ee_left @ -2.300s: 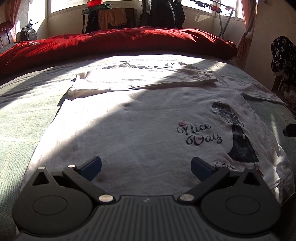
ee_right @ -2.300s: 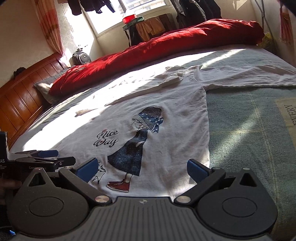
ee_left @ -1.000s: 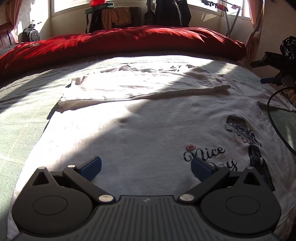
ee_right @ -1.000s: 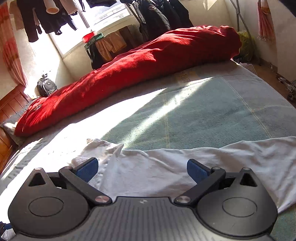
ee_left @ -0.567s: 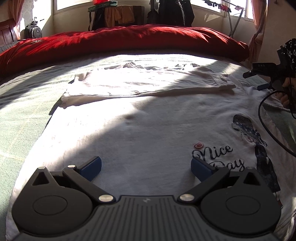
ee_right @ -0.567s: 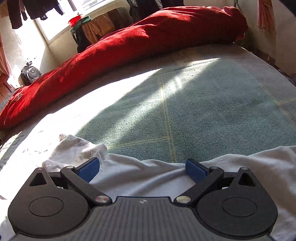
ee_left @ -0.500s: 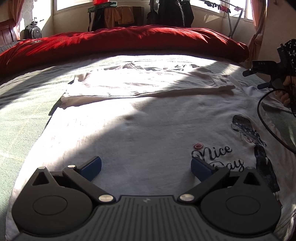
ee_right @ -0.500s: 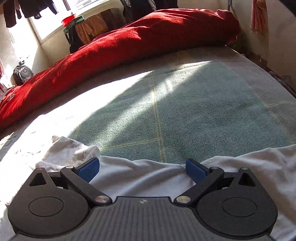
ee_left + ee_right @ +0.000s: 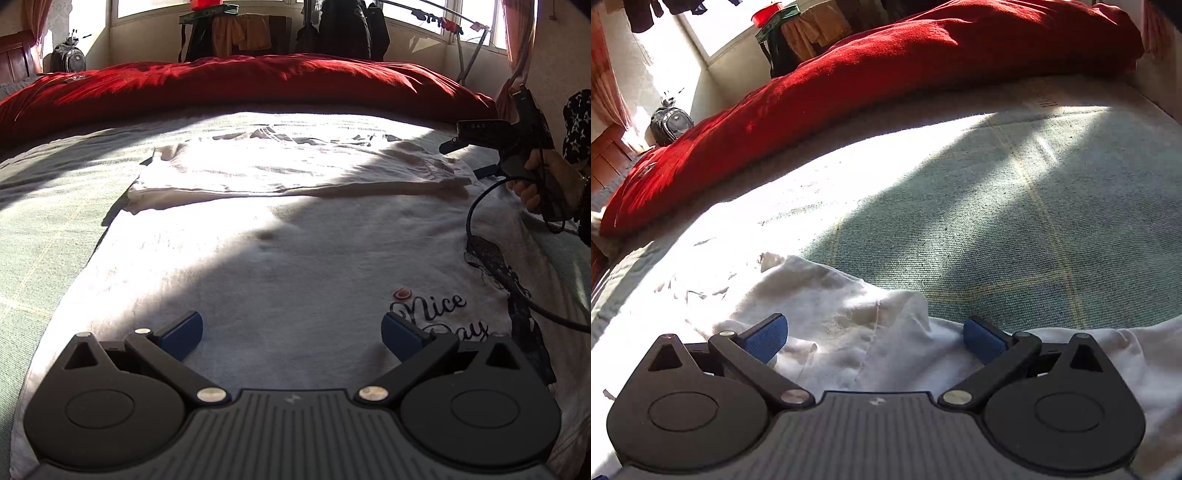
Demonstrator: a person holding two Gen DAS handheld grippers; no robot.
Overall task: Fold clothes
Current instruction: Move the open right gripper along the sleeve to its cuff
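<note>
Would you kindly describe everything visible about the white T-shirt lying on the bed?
The white T-shirt looks like soft, slightly wrinkled cotton. It lies spread flat, print up, on the green checked bedspread, partly sunlit. Its far part is folded over in a band. The print shows "Nice Day" in script beside a dark-dressed figure. The open left gripper hovers over its near end; the open right gripper straddles a rumpled edge.

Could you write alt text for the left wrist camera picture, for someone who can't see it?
A white T-shirt printed "Nice Day" lies spread on a bed, its far sleeve folded in, with the open left gripper low over its near part. At right, a hand holds the right gripper; a red duvet lies behind.
</note>
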